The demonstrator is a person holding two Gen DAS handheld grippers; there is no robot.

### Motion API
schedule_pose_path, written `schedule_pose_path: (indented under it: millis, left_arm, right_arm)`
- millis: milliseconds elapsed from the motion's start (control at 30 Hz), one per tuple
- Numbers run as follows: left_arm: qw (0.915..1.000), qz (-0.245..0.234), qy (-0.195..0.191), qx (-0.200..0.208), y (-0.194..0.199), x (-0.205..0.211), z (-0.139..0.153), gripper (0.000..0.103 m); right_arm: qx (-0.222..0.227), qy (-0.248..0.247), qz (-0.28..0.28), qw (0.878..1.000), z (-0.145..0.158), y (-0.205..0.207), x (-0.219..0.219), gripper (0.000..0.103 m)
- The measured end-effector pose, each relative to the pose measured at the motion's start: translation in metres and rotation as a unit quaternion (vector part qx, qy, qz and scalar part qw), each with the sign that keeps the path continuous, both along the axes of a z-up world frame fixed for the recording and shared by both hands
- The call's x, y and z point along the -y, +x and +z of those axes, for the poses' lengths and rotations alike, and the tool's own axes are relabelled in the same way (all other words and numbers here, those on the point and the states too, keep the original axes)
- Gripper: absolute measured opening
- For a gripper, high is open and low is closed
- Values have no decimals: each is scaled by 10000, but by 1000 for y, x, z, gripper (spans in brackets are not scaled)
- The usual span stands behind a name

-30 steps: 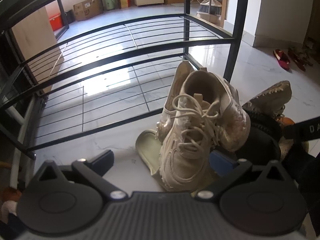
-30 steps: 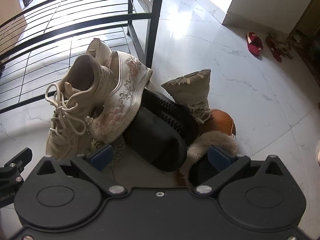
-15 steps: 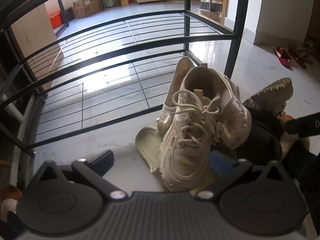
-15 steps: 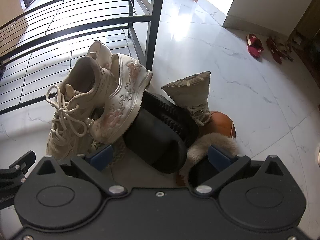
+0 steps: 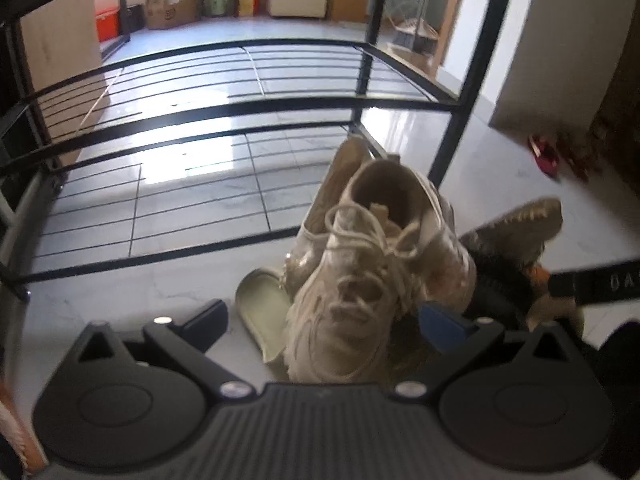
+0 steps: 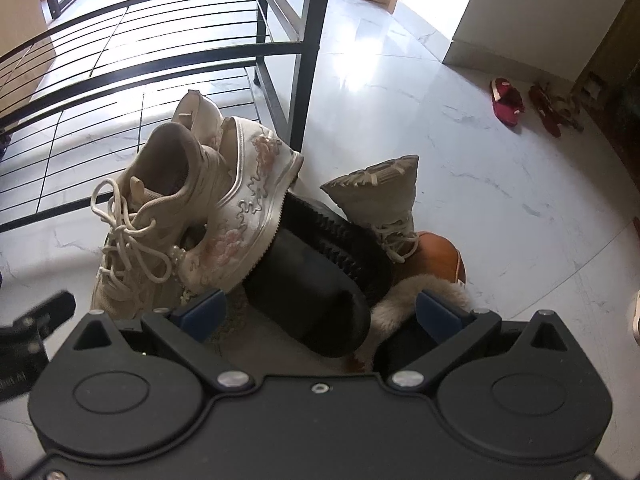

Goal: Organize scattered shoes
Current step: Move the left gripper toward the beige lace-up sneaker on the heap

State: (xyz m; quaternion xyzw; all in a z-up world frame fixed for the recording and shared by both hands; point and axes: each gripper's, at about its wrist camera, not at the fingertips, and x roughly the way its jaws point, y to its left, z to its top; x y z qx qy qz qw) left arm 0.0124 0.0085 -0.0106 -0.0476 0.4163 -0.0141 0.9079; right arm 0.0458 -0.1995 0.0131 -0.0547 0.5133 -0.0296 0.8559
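A black metal rack (image 5: 224, 108) is seen standing on the pale marble floor (image 6: 460, 200); its barred shelves hold nothing. Just in front of its right post, a heap of shoes is piled on the floor. A laced beige sneaker (image 5: 352, 280) lies on top toward the left, toe toward the cameras. Against its right side an embroidered white shoe (image 6: 248, 216) is propped on edge. A black slide (image 6: 320, 280) lies beside and partly under that shoe, with a beige boot (image 6: 380, 196) upright behind it, touching a brown shoe (image 6: 436, 252) and a fur-trimmed one (image 6: 404, 300). A pale green insole (image 5: 260, 312) lies flat at the sneaker's left. Two red shoes (image 6: 508, 100) lie well apart, near the far wall. Cardboard boxes (image 5: 168, 8) are seen in the background; their print cannot be read. The letters "DA" show on a black strap at the right edge of the left view.

The left gripper (image 5: 320, 320) is held low over the floor, fingers spread wide to either side of the sneaker's toe, gripping nothing. The right gripper (image 6: 320, 314) is likewise held low and spread, fingers flanking the slide's near end, without contact that can be made out.
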Motion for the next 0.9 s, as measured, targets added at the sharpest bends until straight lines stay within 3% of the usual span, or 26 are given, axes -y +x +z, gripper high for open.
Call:
schedule_pose_path:
  millis: [133, 333, 533, 667, 900]
  left_arm:
    - [9995, -245, 174, 78, 11, 8, -4, 102]
    - [9991, -354, -131, 216, 20, 8, -11, 102]
    - [9963, -650, 337, 444, 25, 20, -16, 102]
    - [9981, -494, 337, 118, 30, 20, -26, 102]
    - [9993, 116, -185, -318, 37, 10, -38, 102]
  right_arm:
    - [9, 65, -4, 10000, 0, 0, 2, 103]
    - [24, 273, -78, 9996, 4, -1, 10, 103]
    - [63, 463, -128, 9988, 9, 0, 15, 103]
    - [146, 518, -113, 9985, 13, 0, 15, 103]
    - [147, 428, -122, 9989, 4, 5, 12, 103]
